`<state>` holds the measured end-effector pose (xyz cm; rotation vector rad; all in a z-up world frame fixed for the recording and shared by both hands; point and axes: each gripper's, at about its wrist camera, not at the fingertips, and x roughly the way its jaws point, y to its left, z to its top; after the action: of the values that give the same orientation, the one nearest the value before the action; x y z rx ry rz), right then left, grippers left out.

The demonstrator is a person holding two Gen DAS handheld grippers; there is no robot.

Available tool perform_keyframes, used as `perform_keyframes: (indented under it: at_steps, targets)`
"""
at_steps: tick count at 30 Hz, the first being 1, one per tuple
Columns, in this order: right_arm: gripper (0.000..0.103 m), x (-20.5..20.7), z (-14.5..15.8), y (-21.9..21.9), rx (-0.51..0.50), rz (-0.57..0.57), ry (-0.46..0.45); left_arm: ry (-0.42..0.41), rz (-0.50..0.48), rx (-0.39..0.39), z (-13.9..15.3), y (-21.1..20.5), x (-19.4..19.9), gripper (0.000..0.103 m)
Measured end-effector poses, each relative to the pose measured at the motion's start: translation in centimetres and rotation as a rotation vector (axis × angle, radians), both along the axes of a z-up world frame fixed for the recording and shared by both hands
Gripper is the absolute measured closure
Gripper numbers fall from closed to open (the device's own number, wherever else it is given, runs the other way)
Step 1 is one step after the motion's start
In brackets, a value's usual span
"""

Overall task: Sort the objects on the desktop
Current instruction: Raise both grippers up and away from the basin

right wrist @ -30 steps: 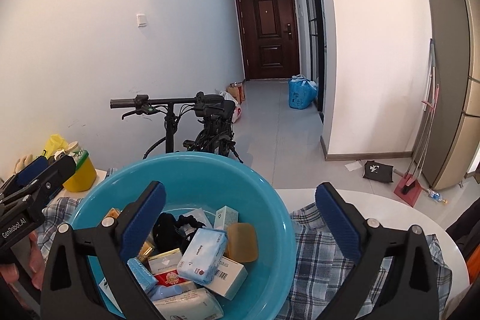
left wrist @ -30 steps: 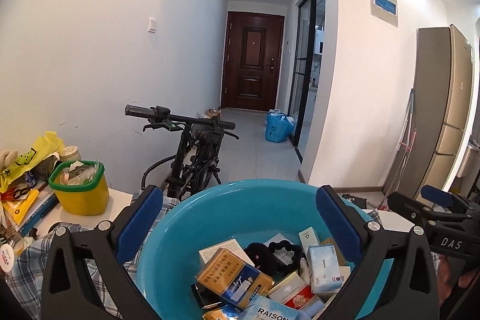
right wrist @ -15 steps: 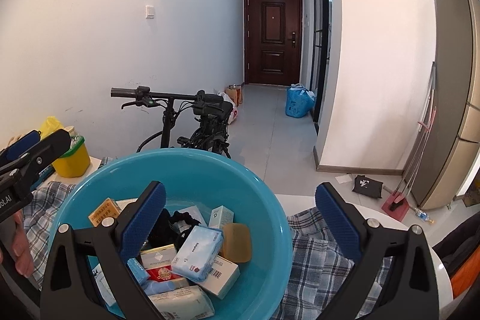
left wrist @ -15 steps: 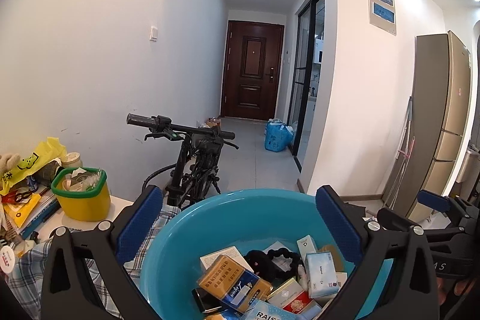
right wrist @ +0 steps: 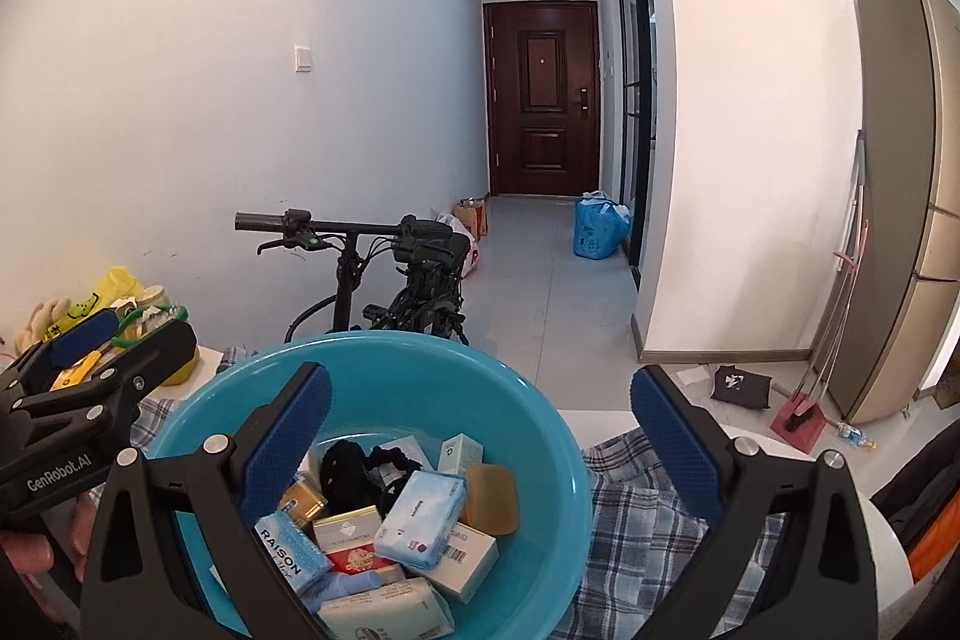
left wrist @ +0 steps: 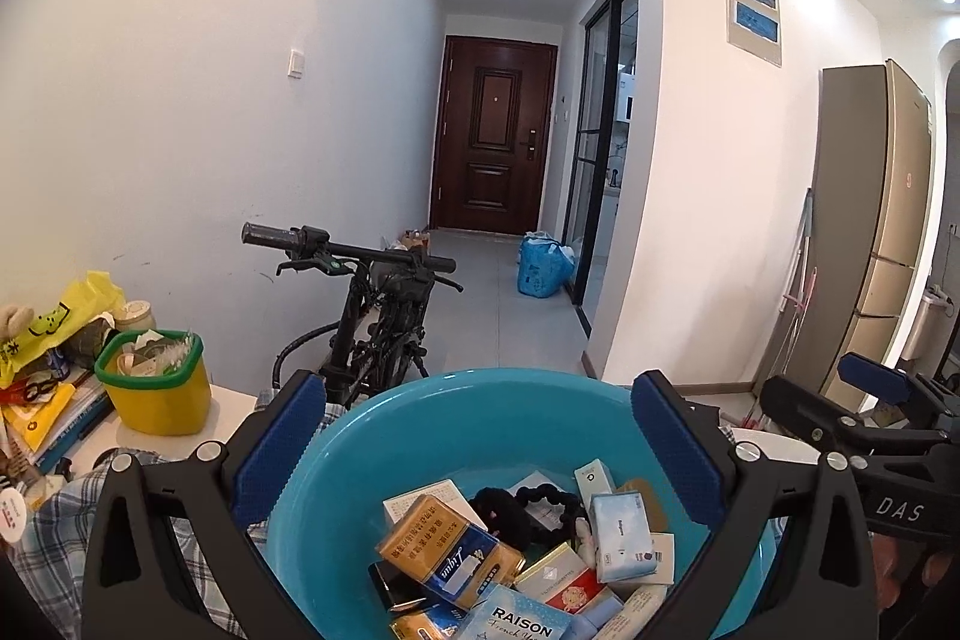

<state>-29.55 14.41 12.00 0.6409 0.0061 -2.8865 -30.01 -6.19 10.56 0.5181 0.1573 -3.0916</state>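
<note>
Our two wrist views sit close above the basin (left wrist: pixel 480 418), left beside right, facing the door (right wrist: pixel 543 94); we share both.

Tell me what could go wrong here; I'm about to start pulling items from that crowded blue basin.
The boxes in the blue basin are piled loosely, so grabbing the tissue pack may shift its neighbours. Both open claws, left claw and right claw, hover over the basin and could collide.

A white round-edged table (right wrist: pixel 606 417) carries a blue-and-white plaid cloth (right wrist: pixel 636 526). On the cloth sits a round turquoise plastic basin (right wrist: pixel 540 418). A yellow plastic tub with a green rim (left wrist: pixel 157 394) stands on the bare tabletop, beside stacked books and papers (left wrist: pixel 57 415).
</note>
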Motion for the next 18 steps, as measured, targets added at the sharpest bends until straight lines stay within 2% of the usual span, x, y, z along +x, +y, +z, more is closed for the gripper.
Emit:
perform_keyframes:
  at_steps: [5, 11, 18]
  targets:
    - [0.004, 1.5, 0.3, -0.5, 0.015, 0.006, 0.005, 0.025, -0.007, -0.007, 1.2, 0.5, 2.2, 0.0]
    - [0.004, 3.5, 0.9, -0.6, 0.034, -0.002, 0.003, 0.053, -0.012, -0.051, 2.6, 1.2, 5.2, 0.0]
    - [0.004, 6.4, 2.3, -0.9, 0.03, 0.002, 0.018, 0.055, -0.008, -0.042, 3.8, 0.6, 8.9, 0.0]
